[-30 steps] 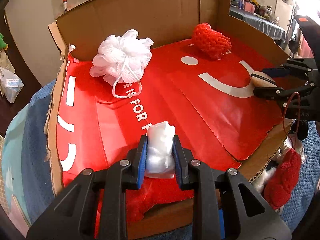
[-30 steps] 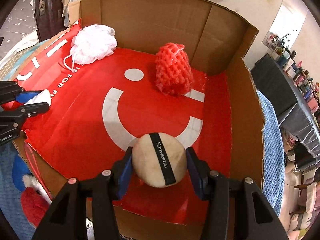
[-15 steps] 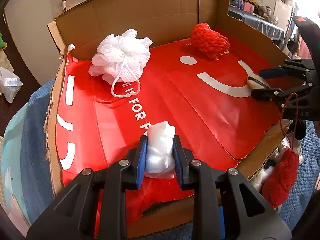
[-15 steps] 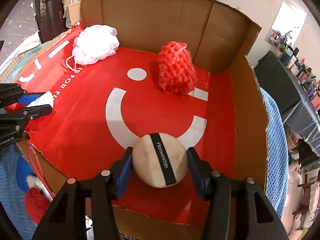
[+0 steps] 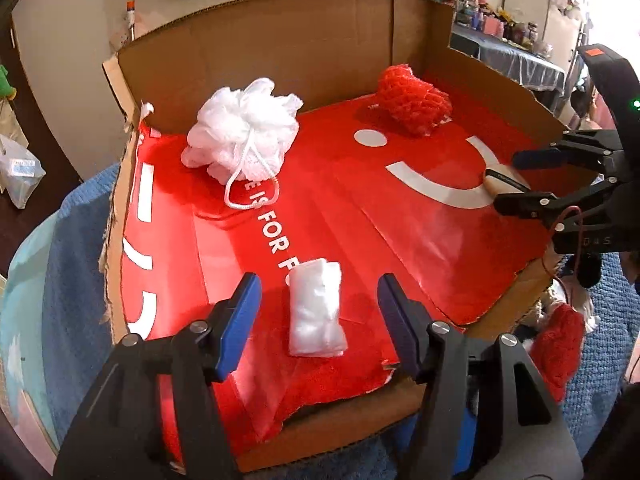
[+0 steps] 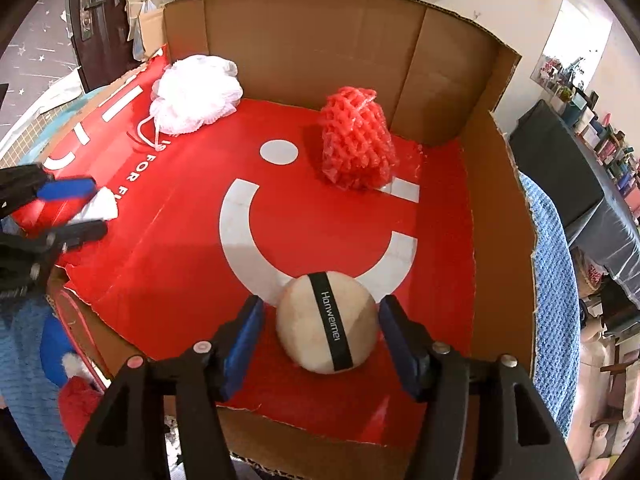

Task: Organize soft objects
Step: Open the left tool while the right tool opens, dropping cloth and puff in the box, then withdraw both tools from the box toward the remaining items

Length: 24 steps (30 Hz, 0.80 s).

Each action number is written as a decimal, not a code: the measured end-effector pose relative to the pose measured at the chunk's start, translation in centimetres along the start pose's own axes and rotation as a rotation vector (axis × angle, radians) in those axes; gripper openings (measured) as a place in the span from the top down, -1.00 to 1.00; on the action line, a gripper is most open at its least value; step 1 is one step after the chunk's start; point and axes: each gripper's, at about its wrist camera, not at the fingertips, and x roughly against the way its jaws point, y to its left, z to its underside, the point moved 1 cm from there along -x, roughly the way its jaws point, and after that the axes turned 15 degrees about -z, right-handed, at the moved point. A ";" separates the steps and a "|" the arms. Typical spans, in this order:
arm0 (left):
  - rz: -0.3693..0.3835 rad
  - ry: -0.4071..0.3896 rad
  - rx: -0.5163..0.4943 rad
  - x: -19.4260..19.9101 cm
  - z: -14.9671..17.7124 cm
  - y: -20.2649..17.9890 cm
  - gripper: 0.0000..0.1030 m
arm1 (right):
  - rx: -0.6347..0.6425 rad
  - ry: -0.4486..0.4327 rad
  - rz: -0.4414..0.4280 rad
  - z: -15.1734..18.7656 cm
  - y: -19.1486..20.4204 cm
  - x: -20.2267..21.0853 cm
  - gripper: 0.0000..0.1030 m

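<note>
A small white plastic-wrapped bundle (image 5: 317, 309) lies on the red floor of the cardboard box (image 5: 280, 52), between the spread fingers of my open left gripper (image 5: 319, 320). A beige round puff with a black band (image 6: 328, 328) rests on the red floor between the spread fingers of my open right gripper (image 6: 322, 334). Neither is gripped. A white mesh bath pouf (image 5: 242, 132) sits at the back left. A red foam net (image 5: 414, 100) sits at the back right. The right gripper also shows at the right edge of the left wrist view (image 5: 516, 180).
The box has tall cardboard walls at the back and right (image 6: 496, 184), with a torn low front edge (image 5: 340, 432). A blue towel (image 5: 76, 264) lies under the box. Red and white plush items (image 5: 564, 332) lie outside the front edge.
Both grippers have opened. The white bundle and the beige puff were let go and now lie on the box floor between the fingers.
</note>
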 end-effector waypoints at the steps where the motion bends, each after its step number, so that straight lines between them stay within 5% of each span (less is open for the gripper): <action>1: -0.006 -0.002 -0.001 0.1 0.0 -0.1 -0.15 | 0.000 -0.002 -0.001 0.0 0.1 0.1 -0.23; 11: -0.017 -0.042 0.027 2.2 -0.4 0.4 -0.28 | 0.003 -0.063 0.007 -0.1 0.9 2.7 -0.39; 24: -0.024 -0.229 0.109 10.1 0.5 0.3 -0.59 | -0.016 -0.246 0.009 1.2 2.6 10.0 -0.65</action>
